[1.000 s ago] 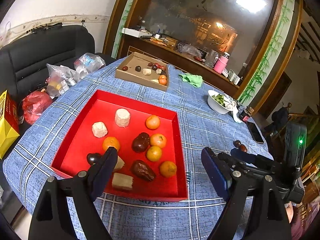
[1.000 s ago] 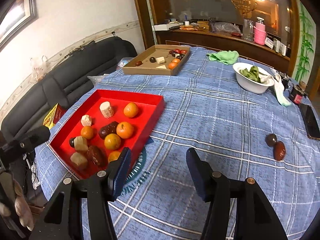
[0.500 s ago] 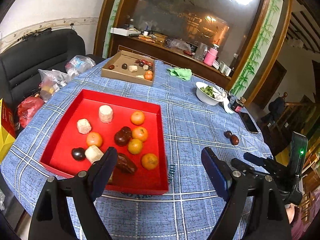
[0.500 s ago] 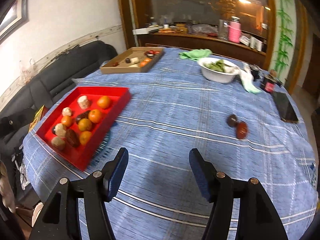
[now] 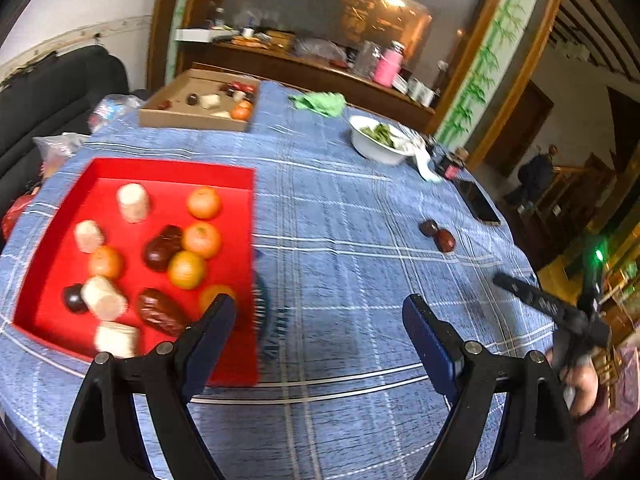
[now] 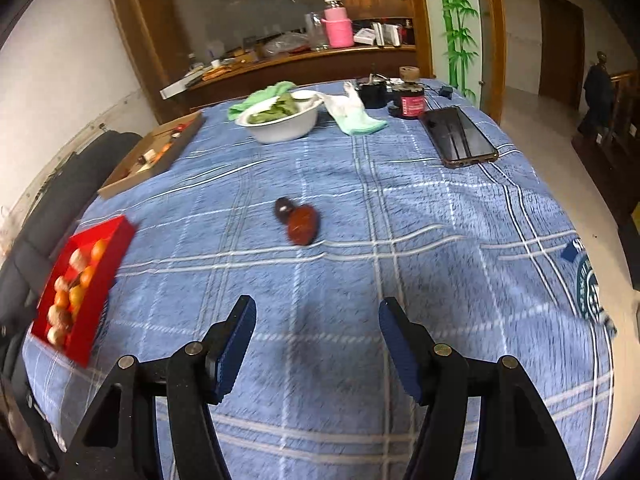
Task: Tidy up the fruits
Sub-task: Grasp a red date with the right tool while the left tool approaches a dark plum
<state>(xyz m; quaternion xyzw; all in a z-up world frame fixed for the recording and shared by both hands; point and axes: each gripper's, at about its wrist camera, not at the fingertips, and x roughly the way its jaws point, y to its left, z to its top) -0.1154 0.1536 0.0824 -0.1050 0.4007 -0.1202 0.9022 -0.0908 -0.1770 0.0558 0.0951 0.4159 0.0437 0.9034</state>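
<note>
On the blue checked cloth [image 6: 400, 208] two loose dates lie touching each other: a dark one [image 6: 283, 209] and a red-brown one [image 6: 303, 225]. They are well apart from the red tray [image 5: 168, 170], which stands at the left side of the table. Inside the tray are several oranges [image 5: 203, 202], pale cylinder pieces [image 5: 133, 201] and more dark dates [image 5: 162, 243]; the picture is blurred there.

Right gripper [image 6: 317, 343] hangs above bare cloth, on the near side of the two dates. Its jaws have just been opening and stand apart, with nothing between them. Left gripper [image 5: 319, 330] is opened wide and also holds nothing; its left finger [image 5: 212, 332] is over the near right corner of the tray.

Farther back are a cardboard box [image 5: 192, 118] with some fruit, a white bowl [image 6: 284, 122] of greens, a green rag [image 5: 320, 103] and a phone [image 6: 458, 136]. A hand [image 5: 582, 384] with the right gripper shows at the right edge of the left wrist view.
</note>
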